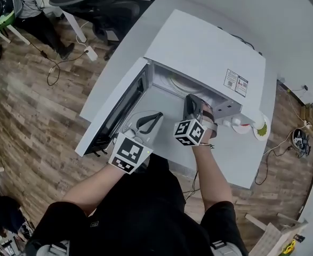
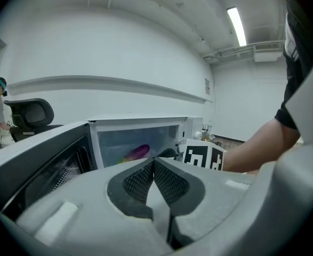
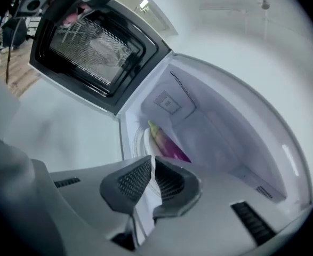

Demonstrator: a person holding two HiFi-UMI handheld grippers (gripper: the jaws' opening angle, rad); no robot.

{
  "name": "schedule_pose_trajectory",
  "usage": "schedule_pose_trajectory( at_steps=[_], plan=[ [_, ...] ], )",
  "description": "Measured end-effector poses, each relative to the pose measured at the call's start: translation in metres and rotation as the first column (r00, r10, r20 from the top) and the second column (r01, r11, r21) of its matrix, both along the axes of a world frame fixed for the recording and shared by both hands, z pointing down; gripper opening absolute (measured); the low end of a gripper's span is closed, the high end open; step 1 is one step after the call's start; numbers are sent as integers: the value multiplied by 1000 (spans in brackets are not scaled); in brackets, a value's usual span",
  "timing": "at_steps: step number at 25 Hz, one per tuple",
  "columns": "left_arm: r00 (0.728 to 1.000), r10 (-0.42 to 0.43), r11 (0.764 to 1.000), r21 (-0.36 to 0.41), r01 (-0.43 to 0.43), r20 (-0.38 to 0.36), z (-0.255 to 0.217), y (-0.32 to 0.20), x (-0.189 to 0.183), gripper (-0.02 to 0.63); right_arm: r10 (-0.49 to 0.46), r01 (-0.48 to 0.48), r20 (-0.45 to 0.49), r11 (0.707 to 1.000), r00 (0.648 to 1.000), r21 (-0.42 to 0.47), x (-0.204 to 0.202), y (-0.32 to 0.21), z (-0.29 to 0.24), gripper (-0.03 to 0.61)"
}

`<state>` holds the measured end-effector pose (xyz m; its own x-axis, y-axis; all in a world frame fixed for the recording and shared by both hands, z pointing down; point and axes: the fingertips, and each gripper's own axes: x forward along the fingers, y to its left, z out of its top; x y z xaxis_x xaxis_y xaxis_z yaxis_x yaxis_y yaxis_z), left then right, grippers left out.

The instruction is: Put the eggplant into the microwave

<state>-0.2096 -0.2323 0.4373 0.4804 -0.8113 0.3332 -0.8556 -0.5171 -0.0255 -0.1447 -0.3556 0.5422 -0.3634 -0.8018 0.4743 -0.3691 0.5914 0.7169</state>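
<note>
Wood floor [image 1: 33,105] runs round a white table [image 1: 236,159], and on the table stands the microwave [image 1: 209,52], our landmark. Its door [image 1: 121,108] is swung wide to the microwave's left, which leaves the mouth free for both tools. We see the eggplant [image 3: 169,145] well inside the microwave, lying on the turntable [image 3: 137,137]. It is purple with a green stem end, and nothing touches it. Our right gripper [image 1: 193,104] is at the microwave's mouth, pointing in at the eggplant. Its jaws are pressed together with nothing between them, so it carries nothing. Our left gripper [image 1: 148,122] sits in front of the microwave, near the door's inner face, its jaws likewise closed on nothing. We judge the placing itself done, since the eggplant seems to rest clear of the doorway. The left gripper's spot beside the door would suit swinging it closed, if that is wanted.
</note>
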Motion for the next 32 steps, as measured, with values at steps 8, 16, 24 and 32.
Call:
schedule_pose_trajectory(
  at_steps=[8, 16, 24, 32],
  plan=[
    [1000, 17, 1000, 7, -17, -25, -27, 61, -4, 9, -1, 10, 102, 995, 995, -95, 5, 88, -38, 31],
    [998, 16, 999, 34, -14, -58, -62, 112, -3, 9, 77, 54, 467, 964, 881, -260, -3, 172, -117, 31],
    [997, -9, 1000, 29, 11, -81, -83, 155, 12, 9, 75, 148, 614, 941, 786, -304, 27, 242, -171, 31],
    [996, -17, 999, 26, 19, -92, -101, 187, 74, 9, 88, 257, 756, 909, 649, -327, 115, 300, -199, 28]
  ],
)
